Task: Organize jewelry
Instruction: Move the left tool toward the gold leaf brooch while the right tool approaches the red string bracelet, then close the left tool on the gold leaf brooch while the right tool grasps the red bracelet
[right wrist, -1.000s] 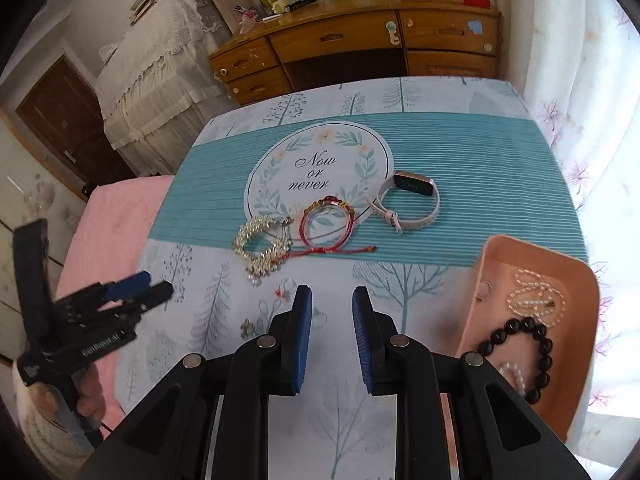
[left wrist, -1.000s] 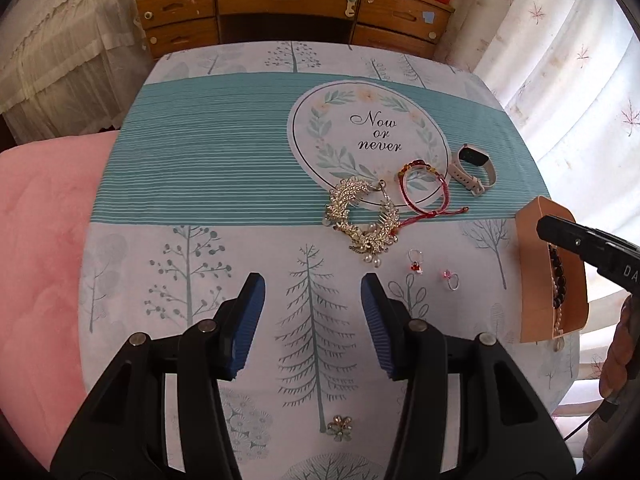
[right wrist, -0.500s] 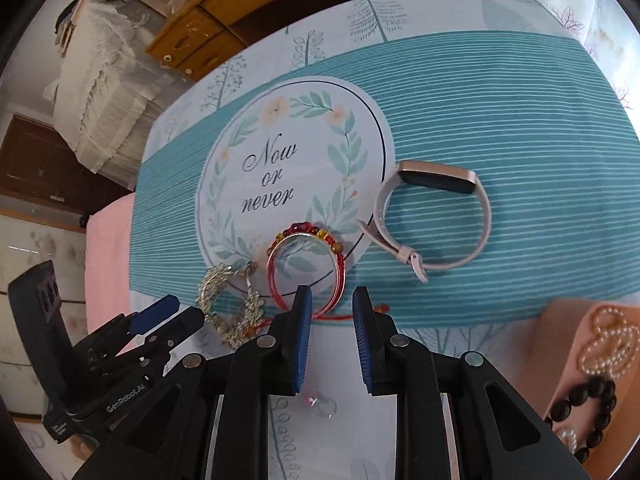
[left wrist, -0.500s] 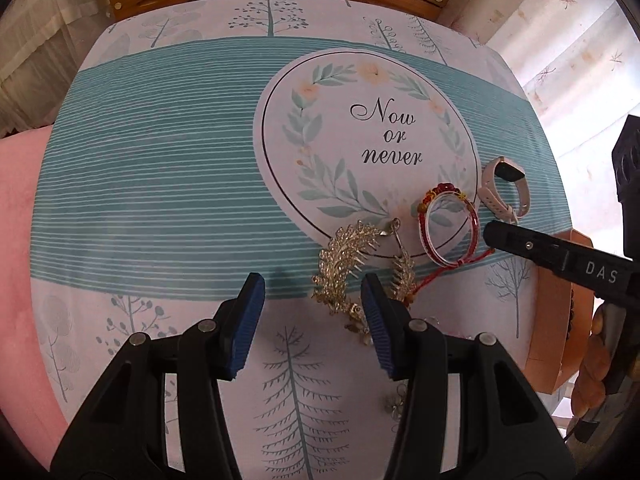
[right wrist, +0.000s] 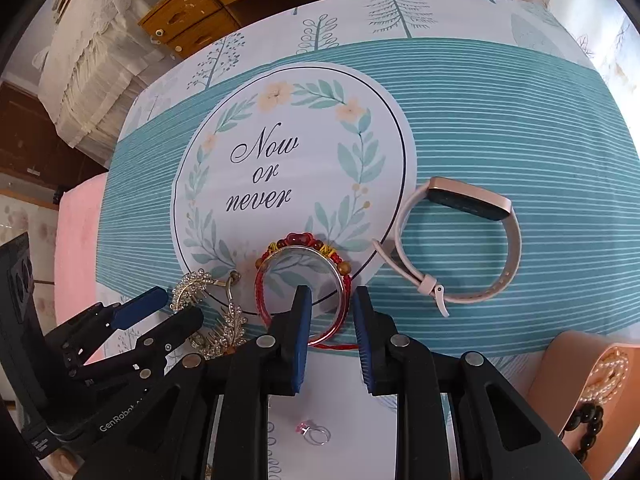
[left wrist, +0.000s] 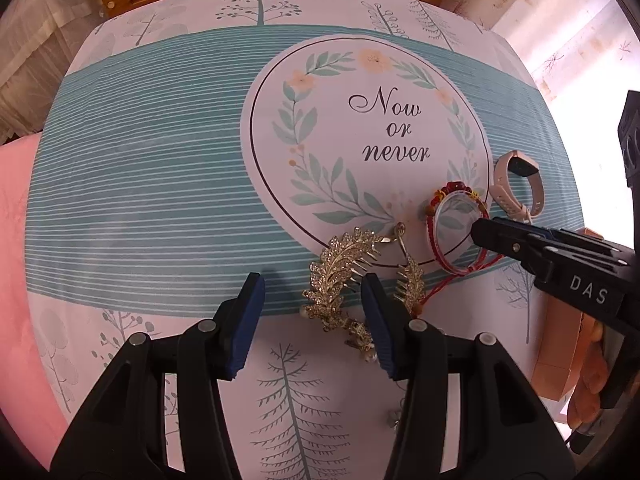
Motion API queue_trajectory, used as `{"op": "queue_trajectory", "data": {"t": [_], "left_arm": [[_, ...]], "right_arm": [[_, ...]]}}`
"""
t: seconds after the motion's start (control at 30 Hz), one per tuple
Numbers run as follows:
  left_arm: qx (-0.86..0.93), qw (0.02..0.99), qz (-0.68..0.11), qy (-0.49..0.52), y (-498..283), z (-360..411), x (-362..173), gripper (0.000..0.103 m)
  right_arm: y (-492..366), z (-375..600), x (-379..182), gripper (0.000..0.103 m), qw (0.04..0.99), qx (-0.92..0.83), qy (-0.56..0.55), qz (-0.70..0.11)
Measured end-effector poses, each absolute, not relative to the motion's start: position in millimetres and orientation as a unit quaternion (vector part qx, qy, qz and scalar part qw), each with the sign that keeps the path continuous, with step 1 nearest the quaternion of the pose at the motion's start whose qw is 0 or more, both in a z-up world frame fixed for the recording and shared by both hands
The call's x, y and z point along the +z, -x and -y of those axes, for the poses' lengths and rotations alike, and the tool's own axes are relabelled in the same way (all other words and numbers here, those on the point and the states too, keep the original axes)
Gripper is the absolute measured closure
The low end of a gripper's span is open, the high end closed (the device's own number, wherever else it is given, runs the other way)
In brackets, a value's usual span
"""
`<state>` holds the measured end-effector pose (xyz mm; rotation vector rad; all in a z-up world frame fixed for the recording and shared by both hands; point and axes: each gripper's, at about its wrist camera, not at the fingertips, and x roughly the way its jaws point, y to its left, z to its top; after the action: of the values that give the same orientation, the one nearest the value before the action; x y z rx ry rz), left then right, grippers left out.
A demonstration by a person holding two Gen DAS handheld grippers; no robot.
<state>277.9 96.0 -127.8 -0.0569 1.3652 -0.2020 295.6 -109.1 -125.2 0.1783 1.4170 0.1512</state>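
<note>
- Table (left wrist: pixel 140 152) carried a teal-striped cloth with a round "Now or never" print; the loose jewelry lay along that circle's near rim.
- Peach tray (right wrist: pixel 576 364) sat at the right edge of the right wrist view, holding a pearl piece and a black bead bracelet (right wrist: pixel 586 420).
- Pink smart band (right wrist: pixel 460 240) lay flat to the right of the circle, well clear of both tools.
- Gold leaf hair comb (left wrist: pixel 340 272) lay between the left gripper's (left wrist: pixel 312 320) spread blue pads, long axis running away from the camera and slightly rightward; pads appeared not to touch it.
- Red cord bracelet (right wrist: pixel 300 280) with a silver bangle lay flat just ahead of the right gripper (right wrist: pixel 330 320). Its near-right arc sat in the narrow gap between the fingers, which stood slightly apart; no pinch visible yet.
- Judgement: the right hand was nearer the bracelet; closing on that arc looked like the next step, the tray lying to its right.
- Small ring with a pink stone (right wrist: pixel 314 434) rested under the right tool.
</note>
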Motion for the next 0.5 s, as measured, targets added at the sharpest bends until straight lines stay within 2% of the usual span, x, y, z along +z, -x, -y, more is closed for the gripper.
{"op": "queue_trajectory", "data": {"t": [0.5], "left_arm": [[-0.1,0.741,-0.664,0.012,-287.8,-87.5,-133.2,0.056]], "right_arm": [[-294.7,115.3,-126.1,0.081,0.741,0.077,-0.109,-0.659]]}}
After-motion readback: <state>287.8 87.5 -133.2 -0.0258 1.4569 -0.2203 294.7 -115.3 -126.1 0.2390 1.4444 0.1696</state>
